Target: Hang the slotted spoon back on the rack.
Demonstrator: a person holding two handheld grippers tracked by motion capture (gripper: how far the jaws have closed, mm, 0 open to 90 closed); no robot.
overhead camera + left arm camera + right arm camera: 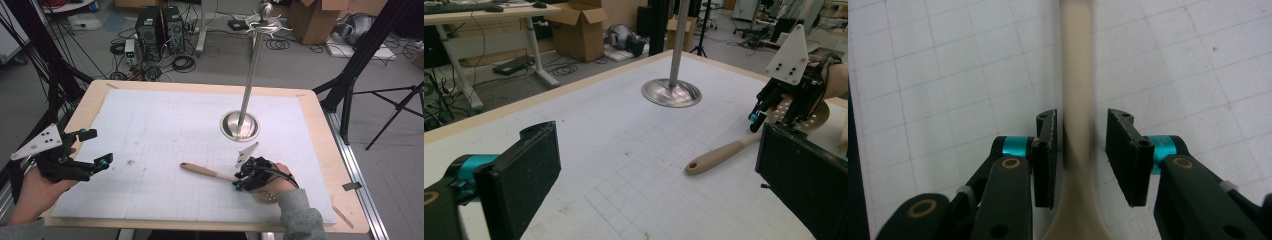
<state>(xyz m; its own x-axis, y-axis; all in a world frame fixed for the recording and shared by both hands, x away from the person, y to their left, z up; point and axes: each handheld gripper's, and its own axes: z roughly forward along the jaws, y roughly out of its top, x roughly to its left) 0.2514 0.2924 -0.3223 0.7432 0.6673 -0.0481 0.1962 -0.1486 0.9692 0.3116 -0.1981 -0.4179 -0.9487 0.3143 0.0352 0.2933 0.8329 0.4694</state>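
A slotted spoon with a pale wooden handle (205,172) lies on the white grid mat (165,125), its perforated metal head under the person's right hand. My right gripper (239,184) points down over the handle near the head. In the right gripper view the handle (1076,75) runs between the two pads of this gripper (1081,122); the left pad is almost against it and a gap shows at the right pad, so it is open. My left gripper (99,146) hovers at the mat's left edge, open and empty. From the left gripper view (656,132) the handle (716,156) lies ahead.
A tall metal stand with a round base (240,125) and hooks at its top rises behind the spoon on the right half of the mat. The wooden table edge (325,150) frames the mat. Boxes, cables and computer towers sit on the floor beyond.
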